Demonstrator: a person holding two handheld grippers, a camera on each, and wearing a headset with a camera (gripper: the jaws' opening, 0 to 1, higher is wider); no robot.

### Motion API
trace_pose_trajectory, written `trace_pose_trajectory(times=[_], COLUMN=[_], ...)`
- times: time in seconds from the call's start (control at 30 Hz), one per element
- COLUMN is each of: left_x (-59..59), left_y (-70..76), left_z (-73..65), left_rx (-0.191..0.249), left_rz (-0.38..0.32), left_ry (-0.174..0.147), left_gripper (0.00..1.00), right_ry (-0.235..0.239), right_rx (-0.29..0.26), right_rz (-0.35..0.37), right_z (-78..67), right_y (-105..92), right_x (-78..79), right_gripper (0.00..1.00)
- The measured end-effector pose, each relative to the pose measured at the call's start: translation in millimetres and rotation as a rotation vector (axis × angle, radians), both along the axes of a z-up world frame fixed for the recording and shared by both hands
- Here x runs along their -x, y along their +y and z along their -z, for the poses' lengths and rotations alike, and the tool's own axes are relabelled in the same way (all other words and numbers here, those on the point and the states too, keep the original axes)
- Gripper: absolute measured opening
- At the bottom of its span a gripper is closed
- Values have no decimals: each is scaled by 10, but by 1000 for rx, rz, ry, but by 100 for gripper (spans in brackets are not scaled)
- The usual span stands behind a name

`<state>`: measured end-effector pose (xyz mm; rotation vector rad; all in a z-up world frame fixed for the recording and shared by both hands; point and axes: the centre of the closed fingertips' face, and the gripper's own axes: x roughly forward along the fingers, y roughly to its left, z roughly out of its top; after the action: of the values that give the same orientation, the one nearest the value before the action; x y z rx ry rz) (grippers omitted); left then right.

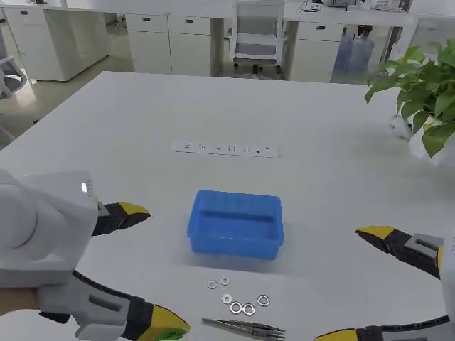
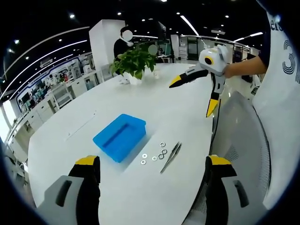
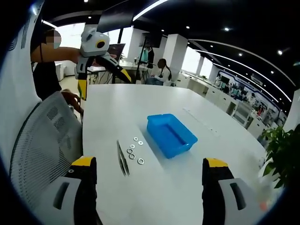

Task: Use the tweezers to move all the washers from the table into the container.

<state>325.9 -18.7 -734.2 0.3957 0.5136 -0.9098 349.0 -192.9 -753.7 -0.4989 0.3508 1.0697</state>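
Note:
A blue container stands open and empty in the middle of the white table. Several small metal washers lie loose just in front of it, with the steel tweezers flat on the table nearer the front edge. My left gripper hovers open to the left of the washers, and my right gripper hovers open to their right; neither touches anything. In the left gripper view the container, washers and tweezers lie ahead. The right gripper view shows the container, washers and tweezers.
A white power strip lies beyond the container. A potted plant stands at the table's far right. A mesh chair back sits at the table's near edge. Cabinets and an office chair are behind the table.

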Motion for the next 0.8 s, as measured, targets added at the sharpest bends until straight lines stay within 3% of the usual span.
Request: trace_pose_trajectory(times=[0.53,0.8], left_x=[-34,-31], left_y=[-8,-54], left_z=[92,234], left_rx=[-1,-12], left_rz=[-10,2], left_ry=[18,37], left_gripper=[98,97], right_ry=[8,33], right_rx=[15,39], right_rz=[-1,-9], right_z=[40,129], right_y=[-7,-2], right_x=[-61,-74], right_gripper=[90,88])
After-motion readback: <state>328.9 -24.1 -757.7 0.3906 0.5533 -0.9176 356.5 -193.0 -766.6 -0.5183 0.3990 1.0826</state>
